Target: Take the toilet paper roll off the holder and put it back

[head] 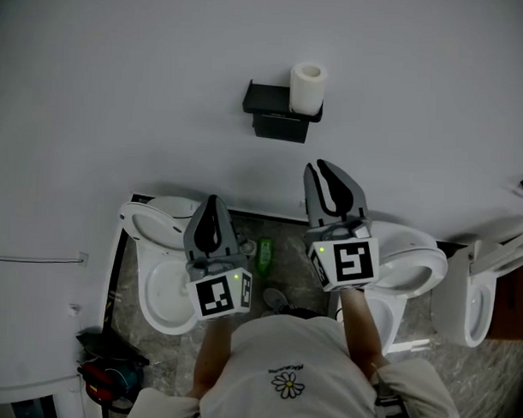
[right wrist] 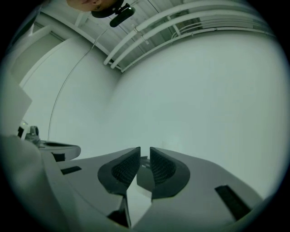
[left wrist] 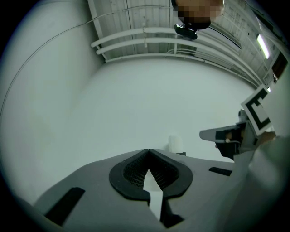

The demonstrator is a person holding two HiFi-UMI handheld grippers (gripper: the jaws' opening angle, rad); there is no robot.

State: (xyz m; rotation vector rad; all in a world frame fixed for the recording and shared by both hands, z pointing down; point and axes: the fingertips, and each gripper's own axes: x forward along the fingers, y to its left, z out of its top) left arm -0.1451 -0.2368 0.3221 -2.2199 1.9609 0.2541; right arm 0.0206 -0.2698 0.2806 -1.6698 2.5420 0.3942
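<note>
Black holder (head: 265, 99) on the wall carries the toilet paper roll (head: 307, 87) upright, untouched.
Fingers of the left gripper (head: 212, 202) are closed on nothing. The right gripper (head: 325, 167), its fingers all but touching and empty, points at the wall beneath the roll, likely lining up to take it. Shirt (head: 282, 359) lettering is too small to read.

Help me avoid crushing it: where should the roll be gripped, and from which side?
Grip the roll by its upper half, across the round sides, coming from the front, one jaw each side. It stands upright at the right end of the holder, wall behind, so its sides above are free. The right gripper is nearer.
</note>
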